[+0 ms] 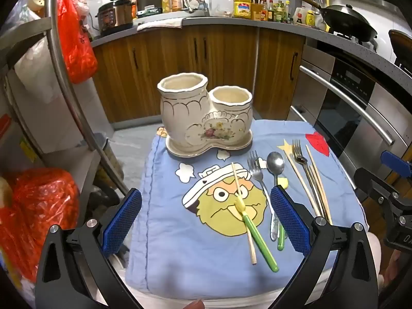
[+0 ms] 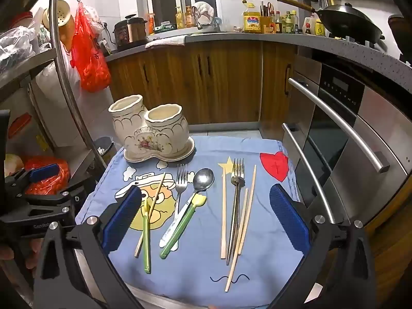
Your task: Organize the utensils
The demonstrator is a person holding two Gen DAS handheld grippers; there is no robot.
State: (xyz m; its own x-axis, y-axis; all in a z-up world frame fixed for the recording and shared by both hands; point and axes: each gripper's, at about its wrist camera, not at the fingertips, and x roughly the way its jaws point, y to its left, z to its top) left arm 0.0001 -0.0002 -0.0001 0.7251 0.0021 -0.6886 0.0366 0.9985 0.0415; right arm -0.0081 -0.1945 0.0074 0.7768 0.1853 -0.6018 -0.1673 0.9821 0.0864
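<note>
Both the left gripper point(image 1: 206, 221) and right gripper point(image 2: 206, 219) are hovering, jaws wide and empty, over loose cutlery lying flat for sorting into the cream ceramic twin-cup holder point(image 1: 206, 113).

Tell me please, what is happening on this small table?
A person holds two grippers above a blue cartoon cloth, and both the left gripper and the right gripper are open and empty. Forks, a spoon, wooden chopsticks and green-handled utensils all lie loose on the cloth. The two-cup ceramic utensil holder at the back shows nothing sticking out, so sorting has not started.
</note>
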